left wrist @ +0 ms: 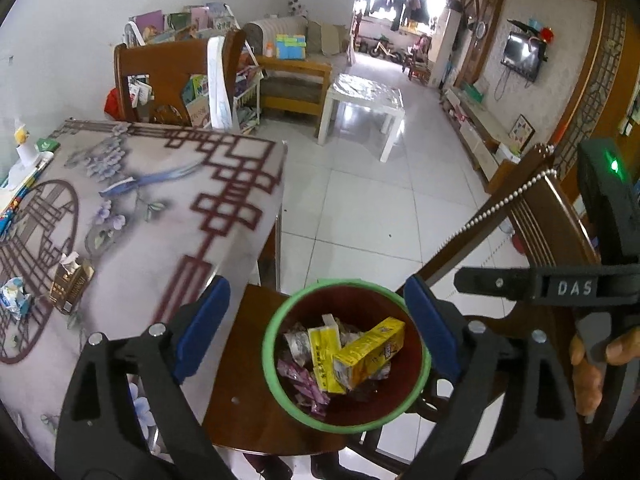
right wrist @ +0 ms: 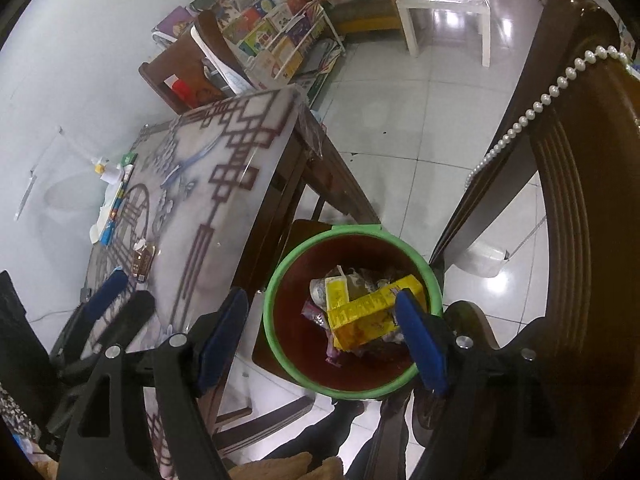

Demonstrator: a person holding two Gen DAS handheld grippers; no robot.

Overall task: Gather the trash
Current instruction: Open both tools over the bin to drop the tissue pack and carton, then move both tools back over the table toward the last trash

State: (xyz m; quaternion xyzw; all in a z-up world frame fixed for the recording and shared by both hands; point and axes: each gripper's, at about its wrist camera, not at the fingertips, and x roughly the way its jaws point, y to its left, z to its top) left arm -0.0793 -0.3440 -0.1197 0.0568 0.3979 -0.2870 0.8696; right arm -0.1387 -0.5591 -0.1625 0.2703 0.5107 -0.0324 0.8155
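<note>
1. Left wrist view: the left tool [left wrist: 316, 320] hung above the green-rimmed waste bin [left wrist: 276, 360], its blue-padded fingers [left wrist: 204, 320] spread wide apart and holding nothing.
2. The bin stood on a dark wooden chair seat [left wrist: 240, 360] just beside the bench [left wrist: 140, 200]. Inside lay a yellow carton [left wrist: 368, 354], a second yellow packet [left wrist: 324, 354] and purple wrappers [left wrist: 304, 384].
3. On the bench, well apart from the bin, lay an opened brown cigarette pack [left wrist: 71, 284] and, just beside it, a blue-and-white tissue packet [left wrist: 16, 296].
4. The right tool's body showed at the right edge, a hand [left wrist: 588, 364] gripping it.
5. Right wrist view: the right tool [right wrist: 320, 320] hovered over the same bin [right wrist: 276, 280], its fingers [right wrist: 224, 328] apart and empty. The yellow carton [right wrist: 360, 316] rested on top of the other trash inside.
6. The cigarette pack [right wrist: 143, 262] lay on the bench [right wrist: 224, 184]. A string of white beads [right wrist: 540, 100] hung over the chair back [right wrist: 580, 160].
</note>
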